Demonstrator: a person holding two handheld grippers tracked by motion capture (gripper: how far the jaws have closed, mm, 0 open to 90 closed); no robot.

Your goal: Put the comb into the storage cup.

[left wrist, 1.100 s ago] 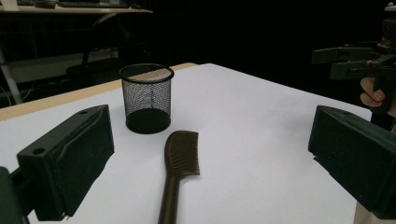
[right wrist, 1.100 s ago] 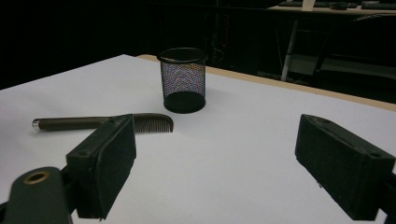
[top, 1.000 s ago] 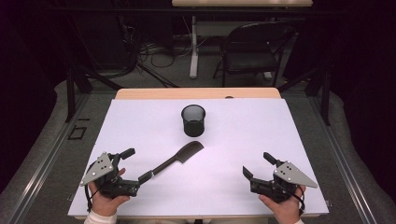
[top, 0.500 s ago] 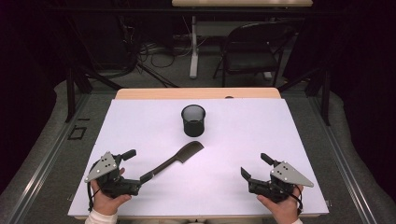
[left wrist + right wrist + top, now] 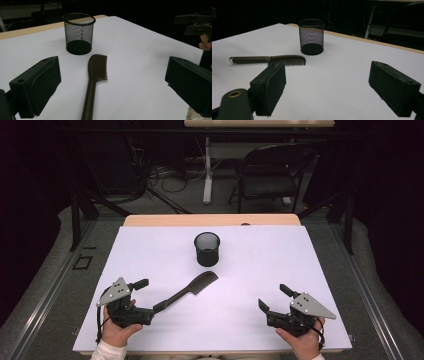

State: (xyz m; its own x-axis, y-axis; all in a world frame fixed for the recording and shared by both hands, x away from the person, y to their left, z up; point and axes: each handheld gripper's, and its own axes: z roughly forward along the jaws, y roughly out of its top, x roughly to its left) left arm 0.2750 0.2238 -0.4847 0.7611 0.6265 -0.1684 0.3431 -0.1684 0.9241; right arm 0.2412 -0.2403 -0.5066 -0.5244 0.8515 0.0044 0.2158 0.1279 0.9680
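Observation:
A dark brown comb point(image 5: 187, 291) lies flat on the white table point(image 5: 260, 265), teeth end toward a black mesh cup point(image 5: 207, 248) that stands upright behind it. My left gripper point(image 5: 146, 298) is open at the comb's handle end. In the left gripper view the comb point(image 5: 96, 75) runs up between the wide jaws of the left gripper point(image 5: 112, 83) without touching them, with the cup point(image 5: 78, 33) beyond. My right gripper point(image 5: 274, 296) is open near the front right, with nothing between its jaws. The right gripper view has the right gripper point(image 5: 337, 87) low, and the comb point(image 5: 269, 60) and cup point(image 5: 312, 36) farther off.
The table's wooden far edge point(image 5: 210, 220) borders a dark floor with cables and a black chair point(image 5: 270, 175). A hand holds each gripper at the table's front edge. The other gripper point(image 5: 197, 23) shows far right in the left gripper view.
The left gripper has crept slightly right toward the comb's handle. The right gripper, the comb and the cup have stayed put.

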